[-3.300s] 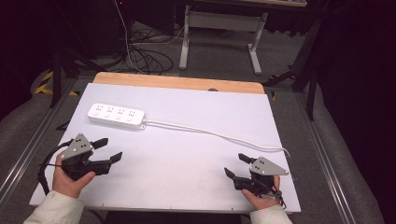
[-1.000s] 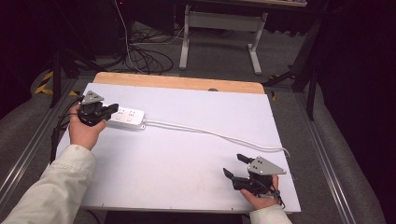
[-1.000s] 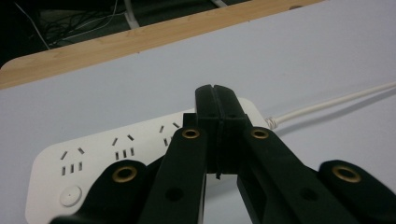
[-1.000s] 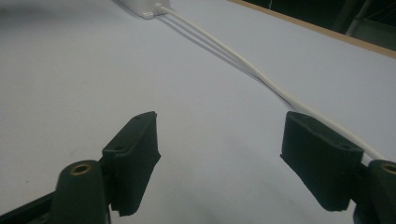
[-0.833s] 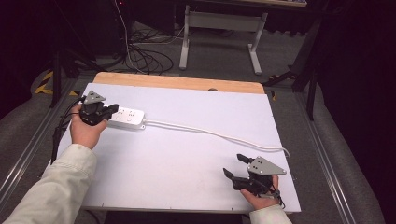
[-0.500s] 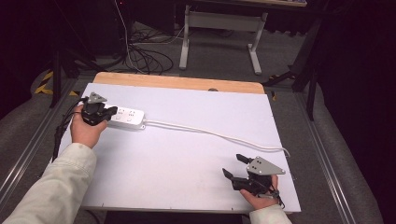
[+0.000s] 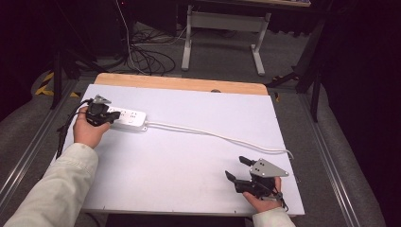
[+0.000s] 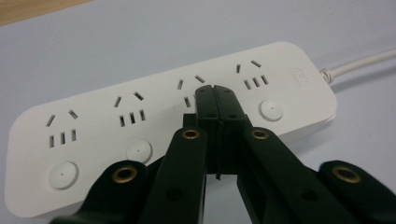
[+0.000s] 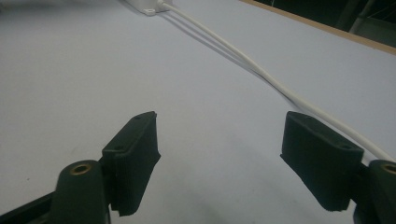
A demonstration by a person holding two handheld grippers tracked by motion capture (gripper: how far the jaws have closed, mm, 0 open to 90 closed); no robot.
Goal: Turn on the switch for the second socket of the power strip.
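A white power strip (image 7: 126,117) (image 8: 154,121) with several sockets and round buttons lies at the table's left side. Its white cable (image 7: 217,136) (image 9: 280,84) runs across to the right edge. My left gripper (image 7: 109,117) (image 8: 215,95) is shut with nothing held, its tips together just over the strip's top, between two sockets. My right gripper (image 7: 235,169) (image 9: 219,135) rests open near the front right corner, with bare table between its jaws; the strip's end (image 9: 144,5) shows far off in the right gripper view.
The white table top (image 7: 189,161) has a wooden strip (image 7: 179,82) along its far edge. Beyond it stand a desk frame (image 7: 222,28) and loose floor cables (image 7: 142,52). Metal rails run along both sides.
Since 3.3 s ago my left gripper has travelled from the front left up to the power strip. Over the last second it has held there, edging slightly lower. The right gripper has stayed still.
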